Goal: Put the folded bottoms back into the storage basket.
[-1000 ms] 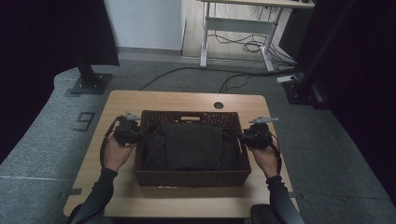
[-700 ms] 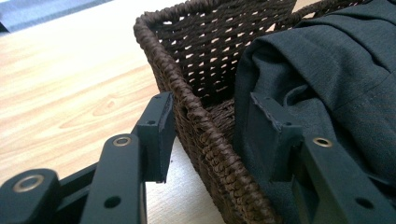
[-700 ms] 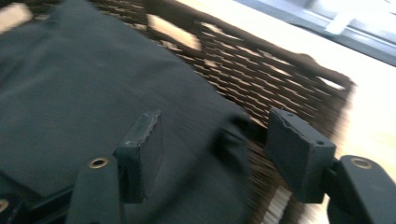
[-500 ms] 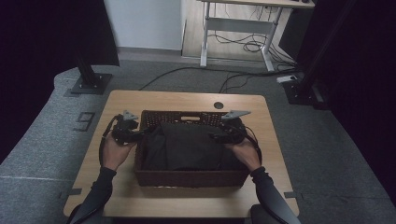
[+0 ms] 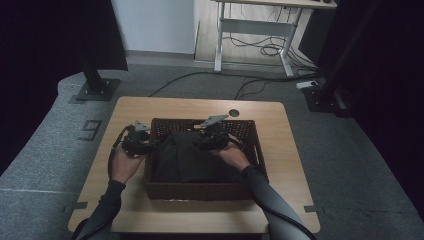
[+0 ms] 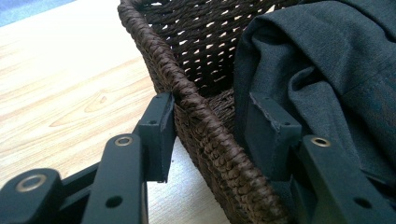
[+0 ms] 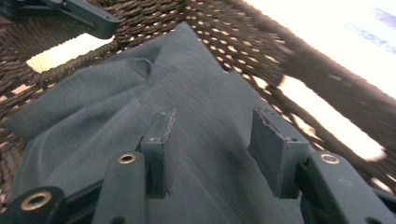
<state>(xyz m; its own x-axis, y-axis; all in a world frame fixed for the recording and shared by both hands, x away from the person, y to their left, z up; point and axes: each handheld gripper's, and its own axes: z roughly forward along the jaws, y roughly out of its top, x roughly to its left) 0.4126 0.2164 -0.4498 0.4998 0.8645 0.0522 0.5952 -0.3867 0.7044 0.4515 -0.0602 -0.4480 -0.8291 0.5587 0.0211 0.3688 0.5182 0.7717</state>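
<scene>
- Between the L gripper (image 6: 215, 135) jaws: the basket (image 6: 187, 93) rim. Outer pad sits against the rim's outside face; inner pad is inside the basket, beside the cloth (image 6: 327, 70), w/ a gap to the rim. Jaws partly spread, not clamping; they opened a bit & then held.
- Same gripper in the high view (image 5: 142, 145): at the basket's left wall, hand (image 5: 124, 165) behind it on the table (image 5: 300, 150) side.
- R gripper (image 7: 215, 140) jaws: partly spread over the cloth (image 7: 196, 84), nothing pinched; fabric shows in the gap. Can't tell if the pads touch it. Jaws have just been closing. View is blurred.
- R gripper in the high view (image 5: 207, 142): over the basket's middle, above the cloth (image 5: 185, 160), hand (image 5: 231, 156) & sleeve reaching in from the near right.
- Cloth: dark, crumpled, lying inside the basket, bunched toward its left wall & near the L gripper's inner pad.
- Basket (image 5: 200, 190): brown wicker, rectangular, at table centre, long side toward the person.
- R gripper view also shows the L gripper (image 7: 79, 14) at the far rim.
- Table: light wood, w/ a round hole behind the basket.
</scene>
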